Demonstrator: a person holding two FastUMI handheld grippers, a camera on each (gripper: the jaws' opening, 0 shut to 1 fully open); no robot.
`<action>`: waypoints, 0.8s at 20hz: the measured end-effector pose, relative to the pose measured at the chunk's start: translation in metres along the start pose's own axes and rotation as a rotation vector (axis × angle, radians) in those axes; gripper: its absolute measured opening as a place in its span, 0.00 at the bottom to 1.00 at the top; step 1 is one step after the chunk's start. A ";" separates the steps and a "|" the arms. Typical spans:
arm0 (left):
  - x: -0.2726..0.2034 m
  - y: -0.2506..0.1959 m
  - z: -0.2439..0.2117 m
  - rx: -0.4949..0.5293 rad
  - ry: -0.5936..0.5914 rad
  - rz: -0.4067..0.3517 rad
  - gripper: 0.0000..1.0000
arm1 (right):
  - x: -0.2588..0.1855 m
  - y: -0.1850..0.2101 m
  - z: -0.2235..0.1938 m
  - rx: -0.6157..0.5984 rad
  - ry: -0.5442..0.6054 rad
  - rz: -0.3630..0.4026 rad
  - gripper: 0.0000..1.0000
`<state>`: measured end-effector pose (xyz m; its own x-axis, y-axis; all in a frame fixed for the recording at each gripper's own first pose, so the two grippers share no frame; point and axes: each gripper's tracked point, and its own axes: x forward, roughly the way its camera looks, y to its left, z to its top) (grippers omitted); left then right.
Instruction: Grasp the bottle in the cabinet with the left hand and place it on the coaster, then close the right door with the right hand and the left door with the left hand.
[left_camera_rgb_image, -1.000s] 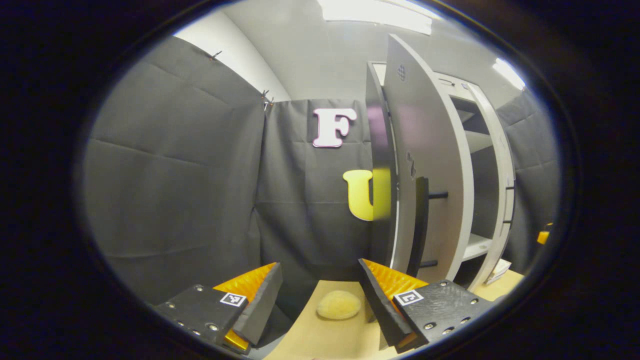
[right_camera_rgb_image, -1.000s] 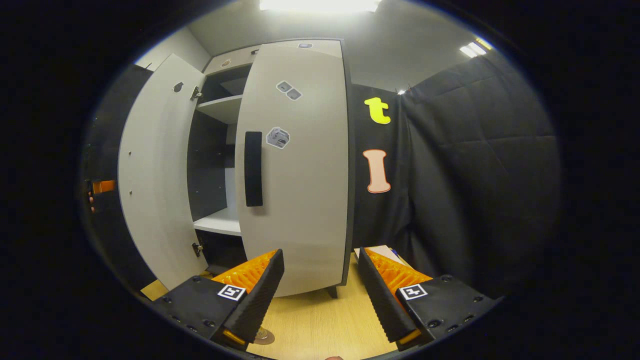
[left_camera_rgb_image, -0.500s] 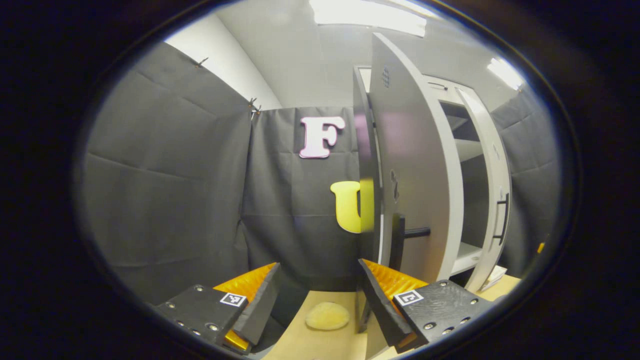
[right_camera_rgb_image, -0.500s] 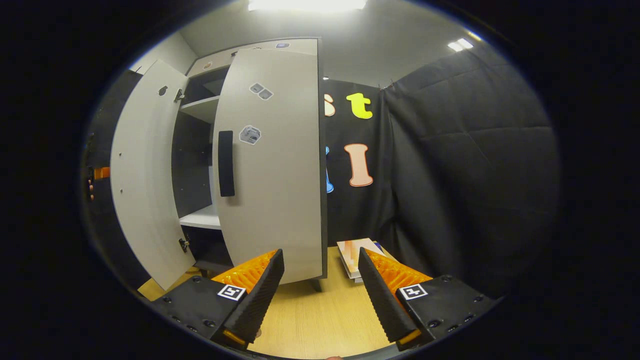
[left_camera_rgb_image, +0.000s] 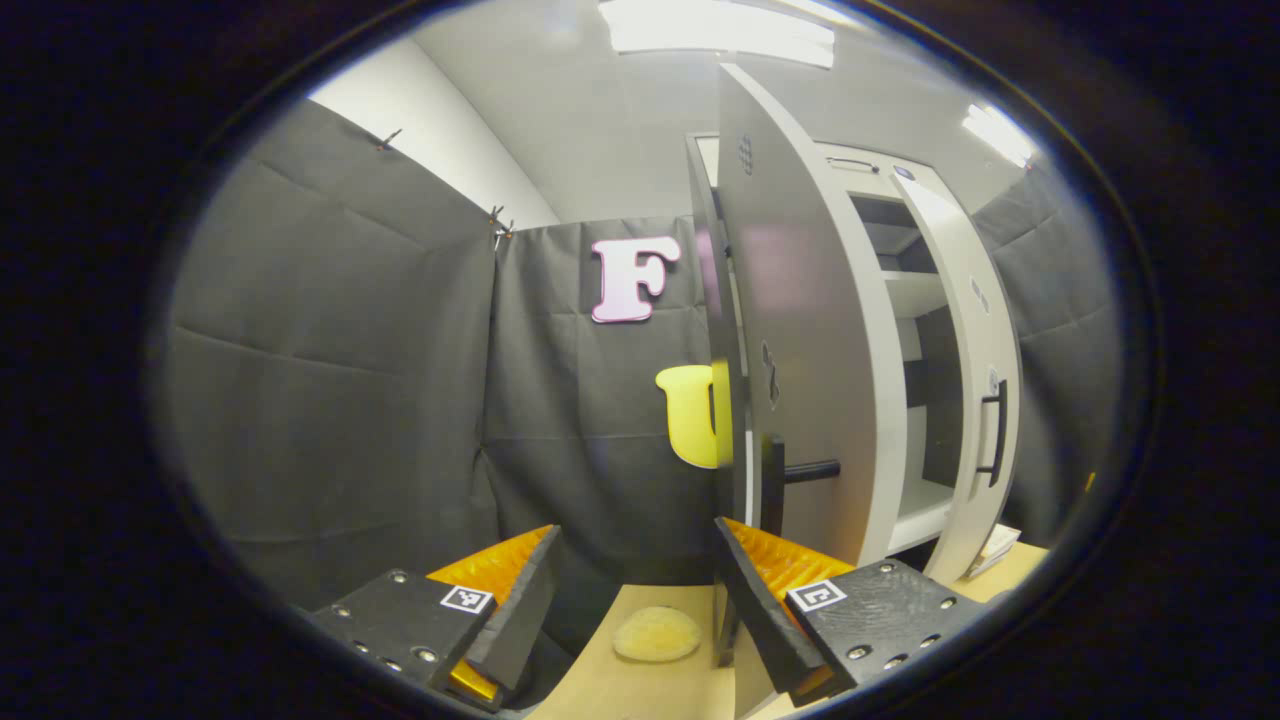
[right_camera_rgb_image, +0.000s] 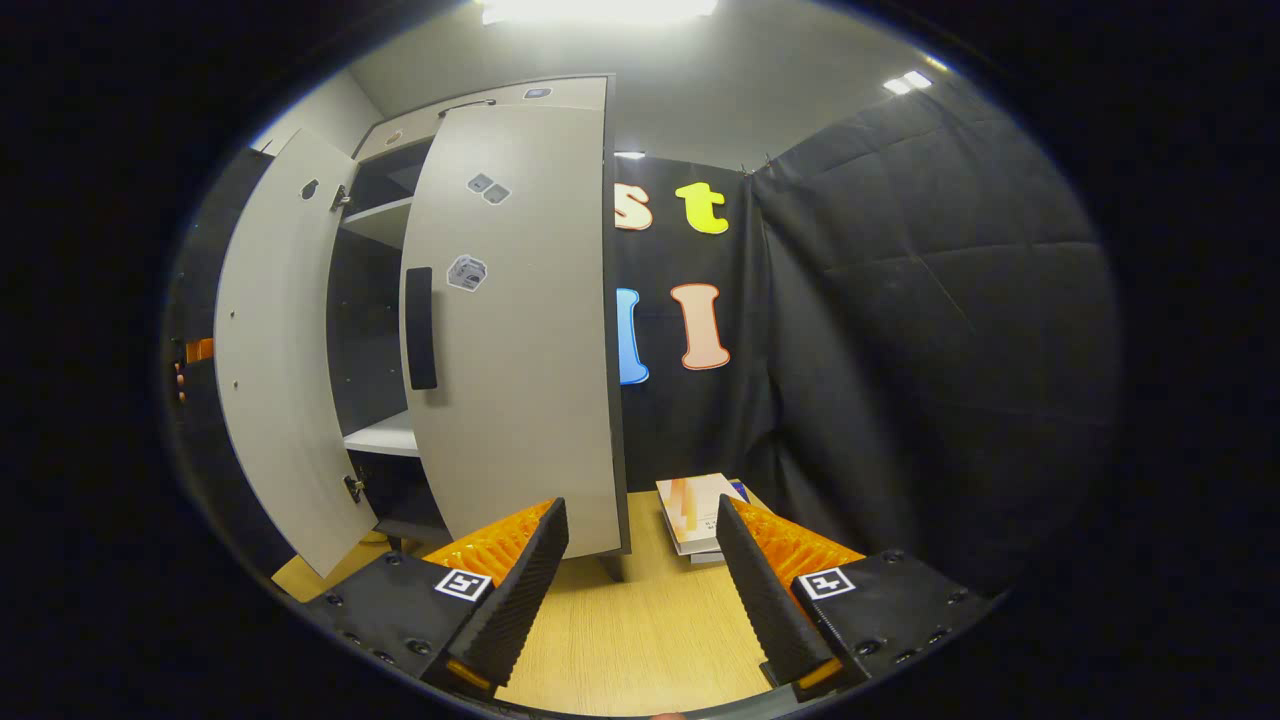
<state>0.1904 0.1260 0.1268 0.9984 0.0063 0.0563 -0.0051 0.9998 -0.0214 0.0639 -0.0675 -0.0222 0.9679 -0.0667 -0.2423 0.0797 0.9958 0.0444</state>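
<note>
1. Doors next: left tongs (left_camera_rgb_image: 635, 595) open and empty, left door (left_camera_rgb_image: 800, 340) edge-on just past their right finger.
2. Right tongs (right_camera_rgb_image: 640, 590) open too, right door (right_camera_rgb_image: 515, 330) ahead-left, ajar.
3. Stiff, light panels, I'd guess; push near the handle (right_camera_rgb_image: 421, 328).

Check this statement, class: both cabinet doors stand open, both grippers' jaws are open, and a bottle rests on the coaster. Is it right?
Not quite: the coaster is bare, as the left gripper view shows. The left door and right door do stand open, and both grippers' jaws are open.
</note>
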 end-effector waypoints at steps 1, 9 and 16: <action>-0.001 0.001 0.001 -0.005 0.000 -0.001 0.92 | 0.001 -0.001 -0.001 -0.003 0.003 0.005 0.95; 0.001 0.003 0.002 0.000 -0.005 -0.036 0.92 | 0.010 -0.009 -0.004 -0.006 0.010 0.033 0.92; -0.005 -0.003 0.001 0.013 -0.023 -0.051 0.92 | 0.003 -0.028 -0.006 0.011 0.012 0.023 0.95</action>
<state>0.1857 0.1233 0.1281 0.9958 -0.0443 0.0798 0.0448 0.9990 -0.0047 0.0630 -0.0955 -0.0298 0.9667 -0.0426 -0.2525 0.0598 0.9964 0.0607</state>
